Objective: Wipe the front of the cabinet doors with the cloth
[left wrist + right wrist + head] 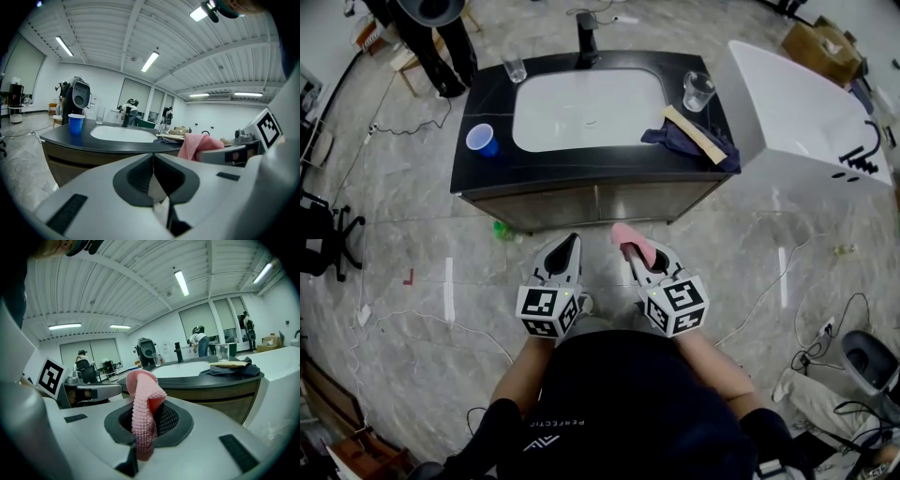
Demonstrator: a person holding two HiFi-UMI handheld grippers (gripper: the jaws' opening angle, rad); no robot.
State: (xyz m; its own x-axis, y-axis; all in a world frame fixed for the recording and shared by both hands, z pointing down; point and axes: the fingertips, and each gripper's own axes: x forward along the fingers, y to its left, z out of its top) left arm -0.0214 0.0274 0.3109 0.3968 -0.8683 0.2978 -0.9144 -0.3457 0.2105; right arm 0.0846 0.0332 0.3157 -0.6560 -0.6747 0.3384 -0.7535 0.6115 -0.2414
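Observation:
A pink cloth (pixel 633 239) sticks up from my right gripper (pixel 630 249), which is shut on it; in the right gripper view the pink cloth (pixel 143 408) hangs out between the closed jaws. My left gripper (pixel 570 244) is shut with nothing in it, its jaws pressed together in the left gripper view (pixel 153 161). Both grippers hover over the floor a short way in front of the brown cabinet doors (pixel 591 202) under the black sink counter (pixel 487 169). From the left gripper view the pink cloth (pixel 199 144) shows at the right.
On the counter stand a blue cup (pixel 481 140), two glasses (pixel 698 91), a tap (pixel 585 42) and a dark cloth with a wooden strip (pixel 694 136). A white bathtub (pixel 806 112) is at the right. A person (pixel 431 37) stands behind the counter. Cables lie on the floor.

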